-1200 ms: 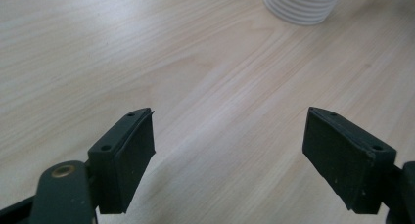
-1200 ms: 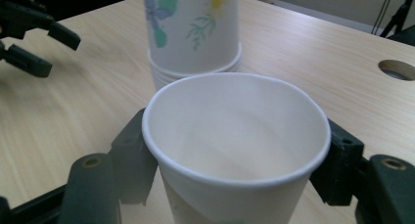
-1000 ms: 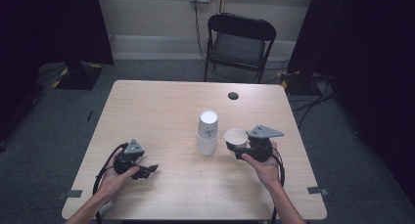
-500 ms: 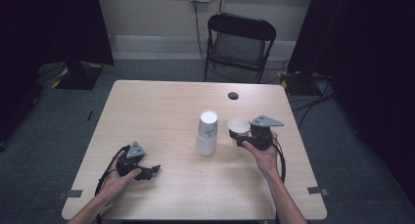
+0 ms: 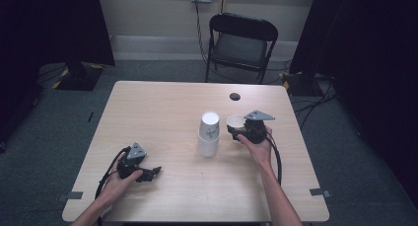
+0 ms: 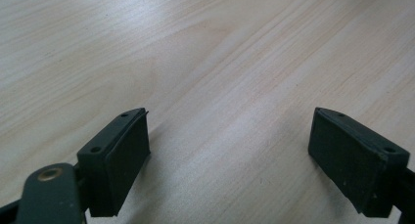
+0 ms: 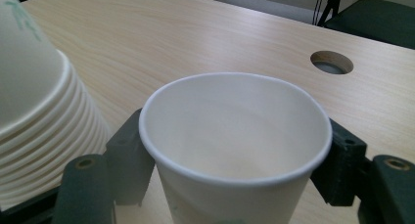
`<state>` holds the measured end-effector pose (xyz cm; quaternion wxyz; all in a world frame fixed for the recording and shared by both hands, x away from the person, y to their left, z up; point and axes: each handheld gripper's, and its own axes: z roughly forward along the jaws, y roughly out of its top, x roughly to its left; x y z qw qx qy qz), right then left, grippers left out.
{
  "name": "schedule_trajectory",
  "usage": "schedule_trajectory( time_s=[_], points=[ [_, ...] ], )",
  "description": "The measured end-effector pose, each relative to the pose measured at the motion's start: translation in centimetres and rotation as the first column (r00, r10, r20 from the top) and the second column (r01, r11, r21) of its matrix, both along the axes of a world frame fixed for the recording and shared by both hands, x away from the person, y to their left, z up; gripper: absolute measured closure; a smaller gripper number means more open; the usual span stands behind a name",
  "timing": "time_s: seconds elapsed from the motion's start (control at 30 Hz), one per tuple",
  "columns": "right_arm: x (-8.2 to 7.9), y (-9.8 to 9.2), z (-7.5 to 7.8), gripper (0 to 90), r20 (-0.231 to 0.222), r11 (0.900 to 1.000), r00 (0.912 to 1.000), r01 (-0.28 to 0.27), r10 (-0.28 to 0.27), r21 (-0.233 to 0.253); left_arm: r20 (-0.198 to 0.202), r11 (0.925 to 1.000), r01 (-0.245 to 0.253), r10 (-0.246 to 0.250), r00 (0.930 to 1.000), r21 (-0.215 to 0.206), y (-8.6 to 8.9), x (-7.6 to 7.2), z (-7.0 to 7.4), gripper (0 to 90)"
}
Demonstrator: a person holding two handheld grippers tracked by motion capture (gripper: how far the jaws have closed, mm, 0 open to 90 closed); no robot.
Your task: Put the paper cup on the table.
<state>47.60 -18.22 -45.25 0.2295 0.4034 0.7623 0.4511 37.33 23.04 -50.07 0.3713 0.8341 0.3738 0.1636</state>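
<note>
From above, the right gripper (image 5: 240, 129) holds a paper cup (image 5: 235, 122) upright just right of the stack of cups (image 5: 208, 134) on the desk (image 5: 162, 107). Its own view shows the jaws pinching the cup's sides, open mouth up. The left gripper (image 5: 148, 172) rests near the desk's front, jaws spread over bare wood.
</note>
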Motion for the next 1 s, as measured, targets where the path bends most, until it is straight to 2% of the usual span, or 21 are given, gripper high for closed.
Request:
schedule_trajectory(
  time_s=[0.13,0.37,0.63,0.8,1.0],
  points=[
    [0.4,0.3,-1.2,29.0,0.001,1.000,0.9999,0.014,-0.014,0.022,0.000,1.0000,0.000,0.000,1.0000,0.000,0.0,0.0,0.0,14.8],
    [0.0,0.0,-1.9,27.8,0.011,0.999,0.9998,0.013,-0.014,0.036,0.000,1.0000,0.000,0.000,1.0000,-0.001,0.0,0.0,0.0,14.8],
    [-0.7,-0.9,-2.1,26.2,-0.014,1.000,0.9995,0.027,-0.027,0.012,-0.004,0.9999,0.007,-0.007,1.0000,0.008,0.2,0.0,0.0,14.5],
    [-1.3,-1.1,-2.0,26.1,-0.021,0.999,0.9992,0.035,-0.035,-0.014,-0.002,1.0000,-0.002,0.002,1.0000,0.003,0.5,0.0,0.0,14.4],
    [-1.6,-1.5,-1.9,24.3,-0.036,0.999,0.9987,0.037,-0.037,-0.022,-0.002,0.9999,-0.012,0.012,0.9999,0.009,1.0,0.1,0.0,13.8]
  ],
)
